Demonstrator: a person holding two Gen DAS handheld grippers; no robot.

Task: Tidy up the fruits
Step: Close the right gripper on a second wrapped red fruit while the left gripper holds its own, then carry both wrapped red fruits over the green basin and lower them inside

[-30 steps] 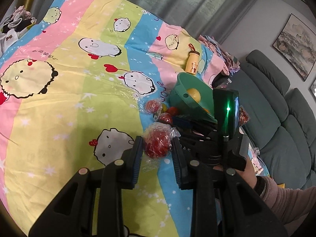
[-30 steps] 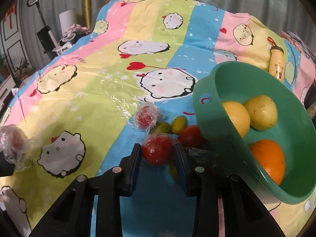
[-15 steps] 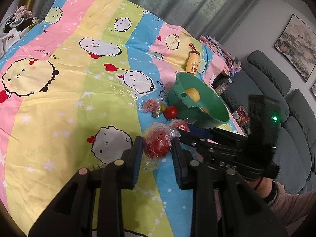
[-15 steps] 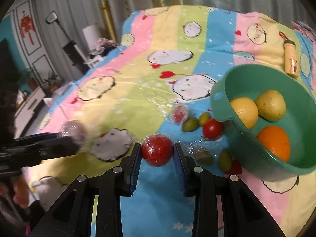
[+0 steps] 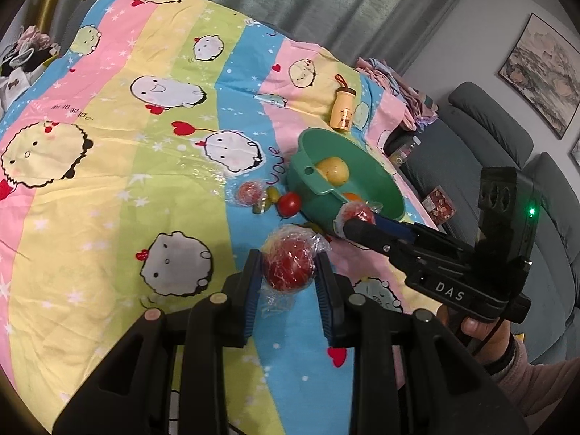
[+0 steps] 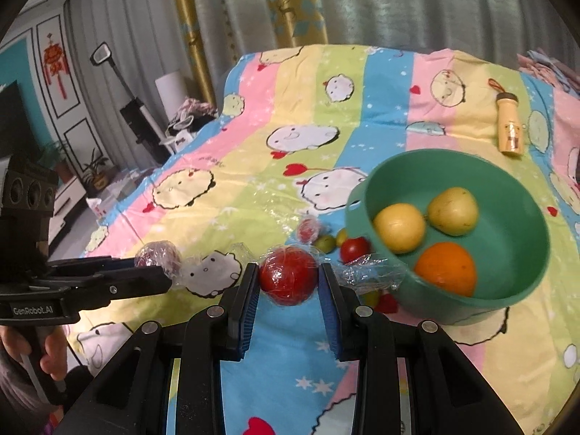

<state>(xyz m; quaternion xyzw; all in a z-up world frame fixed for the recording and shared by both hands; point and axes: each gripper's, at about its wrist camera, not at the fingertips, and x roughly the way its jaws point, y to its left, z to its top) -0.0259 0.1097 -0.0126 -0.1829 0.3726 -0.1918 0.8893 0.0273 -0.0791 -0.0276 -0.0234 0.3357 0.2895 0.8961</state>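
Left gripper (image 5: 288,272): closed on a red fruit wrapped in cling film (image 5: 288,266), held clear above the bedspread (image 5: 108,181); both pads press the fruit's sides.
Right gripper (image 6: 288,277): closed on a second wrapped red fruit (image 6: 288,275), held off the cloth, just left of the green bowl (image 6: 507,282).
Cross-check: in the left wrist view the right gripper's tips sit at the bowl's near rim with the fruit between them.
Green bowl: far right on the cloth; contains two yellow fruits (image 6: 398,226) and an orange (image 6: 445,268).
Loose fruit: a bare red tomato (image 6: 353,248), small green fruits (image 6: 326,242) and another wrapped red fruit (image 6: 308,227), lying on the cloth just left of the bowl.
Other: small yellow bottle (image 6: 509,127) lying beyond the bowl, apart from it.
Person: a hand (image 5: 482,330) grips the right tool's handle.
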